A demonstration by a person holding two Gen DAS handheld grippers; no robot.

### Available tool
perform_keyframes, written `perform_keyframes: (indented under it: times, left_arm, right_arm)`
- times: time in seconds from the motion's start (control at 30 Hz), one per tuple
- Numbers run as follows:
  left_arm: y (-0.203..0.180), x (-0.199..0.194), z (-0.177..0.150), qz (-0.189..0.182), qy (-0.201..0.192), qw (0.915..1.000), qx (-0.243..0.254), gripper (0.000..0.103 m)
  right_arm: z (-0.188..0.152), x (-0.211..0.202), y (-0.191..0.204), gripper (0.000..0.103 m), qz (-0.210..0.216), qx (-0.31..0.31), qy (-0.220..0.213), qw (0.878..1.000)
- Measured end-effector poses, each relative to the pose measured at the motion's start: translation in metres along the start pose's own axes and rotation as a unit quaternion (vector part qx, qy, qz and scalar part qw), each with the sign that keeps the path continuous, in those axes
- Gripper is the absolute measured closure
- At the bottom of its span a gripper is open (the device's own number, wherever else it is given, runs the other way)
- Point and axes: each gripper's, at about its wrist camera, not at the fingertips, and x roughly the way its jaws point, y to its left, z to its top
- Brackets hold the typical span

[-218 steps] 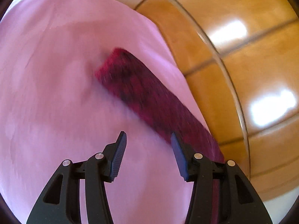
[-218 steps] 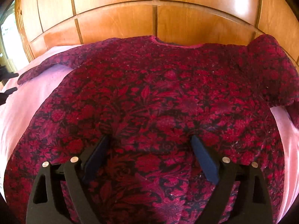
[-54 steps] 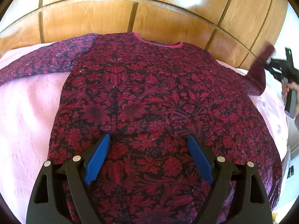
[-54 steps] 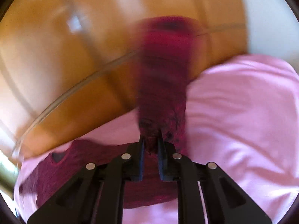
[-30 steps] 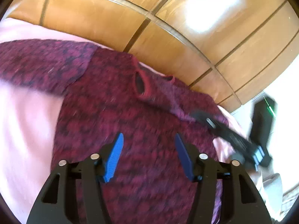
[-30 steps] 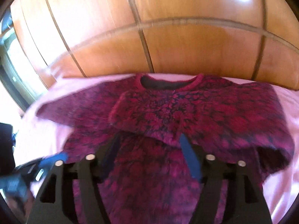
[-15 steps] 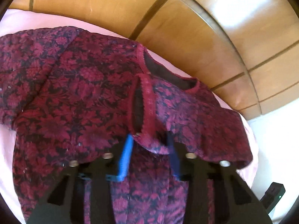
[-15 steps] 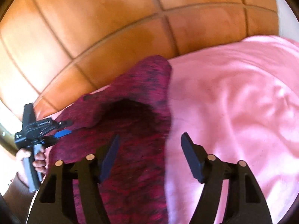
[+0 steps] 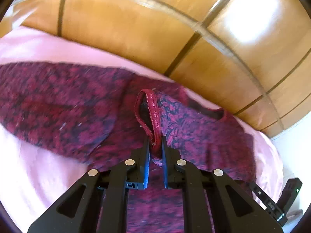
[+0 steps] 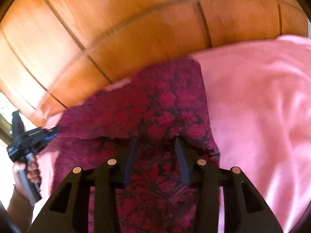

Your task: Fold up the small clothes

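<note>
The left gripper (image 9: 155, 139) has just been closing and now pinches the red-trimmed cuff (image 9: 153, 112) of a sleeve folded over the dark red flowered top (image 9: 58, 104). The right gripper (image 10: 156, 141) has also been narrowing; its jaws stand partly apart astride a raised fold at the top's right shoulder, and whether they press it I cannot tell. The top lies flat on a pink sheet (image 10: 262, 101). Beyond, at the far edge, rises a wooden headboard (image 9: 136, 23).
</note>
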Motion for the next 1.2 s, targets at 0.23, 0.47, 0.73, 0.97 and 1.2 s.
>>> perform_keyframes:
  times: [0.23, 0.47, 0.73, 0.97, 1.2]
  left_arm:
    - [0.021, 0.007, -0.015, 0.022, 0.003, 0.9997, -0.003, 0.093]
    - [0.01, -0.019, -0.018, 0.005, -0.03, 0.999, 0.033, 0.094]
    - [0.024, 0.002, -0.024, 0.031, -0.011, 0.9993, 0.018, 0.094]
    - [0.027, 0.014, -0.027, 0.034, -0.014, 0.9992, 0.015, 0.09]
    - [0.07, -0.041, -0.031, 0.022, -0.052, 0.9969, -0.055, 0.082]
  right_arm:
    - [-0.003, 0.009, 0.003, 0.072, -0.03, -0.026, 0.024, 0.999]
    - [0.026, -0.033, 0.029, 0.046, -0.018, -0.043, -0.035, 0.998]
    - [0.059, 0.044, 0.051, 0.039, -0.123, -0.08, -0.027, 0.989]
    - [0.042, 0.081, 0.059, 0.038, -0.2, -0.137, -0.044, 0.969]
    - [0.039, 0.081, 0.059, 0.036, -0.204, -0.139, -0.051, 0.968]
